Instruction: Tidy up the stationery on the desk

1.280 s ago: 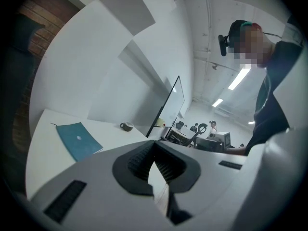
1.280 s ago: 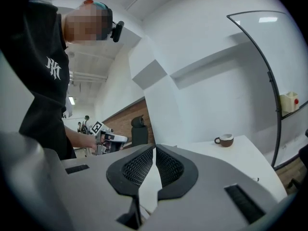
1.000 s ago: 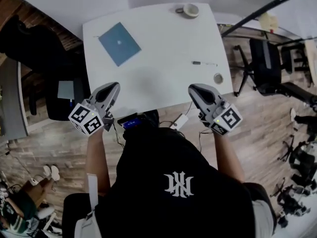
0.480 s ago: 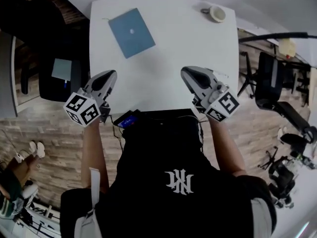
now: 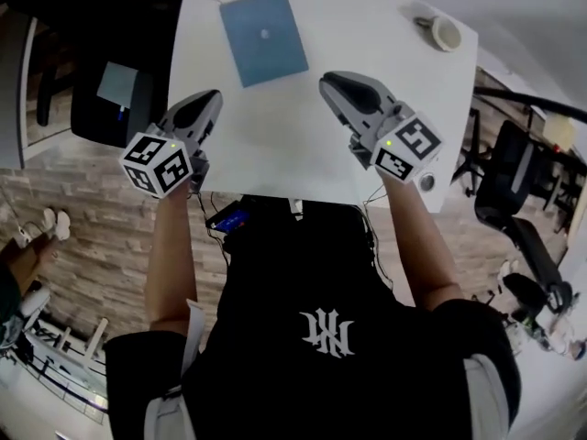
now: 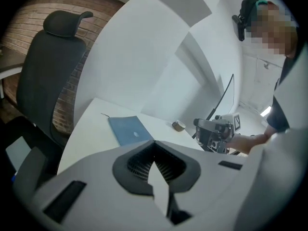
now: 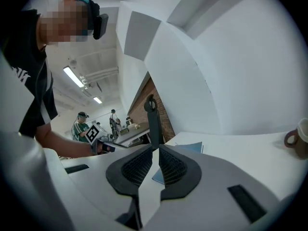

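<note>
A blue notebook (image 5: 264,35) lies flat at the far left of the white desk (image 5: 275,145). A roll of tape (image 5: 445,33) sits at the far right corner. My left gripper (image 5: 209,99) hovers over the desk's left edge, shut and holding nothing. My right gripper (image 5: 330,82) is over the desk's middle, just right of the notebook, also shut and holding nothing. The left gripper view shows the notebook (image 6: 130,130) and the tape (image 6: 178,125) ahead of the shut jaws. The right gripper view shows the notebook (image 7: 190,147) beyond the jaws and the tape (image 7: 298,141) at the right edge.
A small round object (image 5: 425,181) lies near the desk's right front edge, beside the right gripper's marker cube. A black office chair (image 6: 48,66) stands left of the desk, and more chairs (image 5: 514,163) stand to the right. Several people (image 7: 79,124) are far behind.
Both grippers moved forward over the desk, the right one furthest, towards the notebook. The pen seen on the desk's right side earlier is now hidden. Both stayed shut.
</note>
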Motion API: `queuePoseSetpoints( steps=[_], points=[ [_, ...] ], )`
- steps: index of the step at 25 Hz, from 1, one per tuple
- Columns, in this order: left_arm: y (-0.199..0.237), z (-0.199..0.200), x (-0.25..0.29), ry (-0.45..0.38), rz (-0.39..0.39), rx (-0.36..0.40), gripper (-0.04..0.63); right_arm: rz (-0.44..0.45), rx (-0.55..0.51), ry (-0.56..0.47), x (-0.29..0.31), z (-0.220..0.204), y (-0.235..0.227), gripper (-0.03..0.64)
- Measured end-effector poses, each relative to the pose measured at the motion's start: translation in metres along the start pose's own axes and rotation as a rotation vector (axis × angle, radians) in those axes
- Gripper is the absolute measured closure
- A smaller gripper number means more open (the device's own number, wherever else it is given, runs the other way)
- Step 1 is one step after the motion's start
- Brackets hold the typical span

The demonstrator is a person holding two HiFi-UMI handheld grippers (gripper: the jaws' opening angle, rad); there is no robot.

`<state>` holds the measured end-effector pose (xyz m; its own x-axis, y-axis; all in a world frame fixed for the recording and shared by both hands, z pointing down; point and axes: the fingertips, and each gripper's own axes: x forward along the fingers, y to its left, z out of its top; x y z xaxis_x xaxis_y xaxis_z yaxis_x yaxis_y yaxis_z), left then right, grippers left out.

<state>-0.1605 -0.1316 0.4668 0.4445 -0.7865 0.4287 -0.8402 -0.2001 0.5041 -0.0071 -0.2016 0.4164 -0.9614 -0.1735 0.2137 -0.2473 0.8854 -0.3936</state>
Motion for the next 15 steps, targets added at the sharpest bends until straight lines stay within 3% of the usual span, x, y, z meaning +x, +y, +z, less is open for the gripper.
queuePoseSetpoints(
  steps=[6,13,15],
  points=[
    [0.019,0.005,0.028,-0.028,0.055,-0.064,0.592,0.033,0.030,0.097,0.035,-0.016,-0.029,0.571],
    [0.042,0.015,0.058,-0.015,0.084,-0.100,0.591,-0.006,0.045,0.180,0.069,-0.024,-0.063,0.569],
    [0.047,0.018,0.066,-0.005,0.085,-0.108,0.571,-0.005,0.068,0.206,0.078,-0.027,-0.073,0.532]
  ],
)
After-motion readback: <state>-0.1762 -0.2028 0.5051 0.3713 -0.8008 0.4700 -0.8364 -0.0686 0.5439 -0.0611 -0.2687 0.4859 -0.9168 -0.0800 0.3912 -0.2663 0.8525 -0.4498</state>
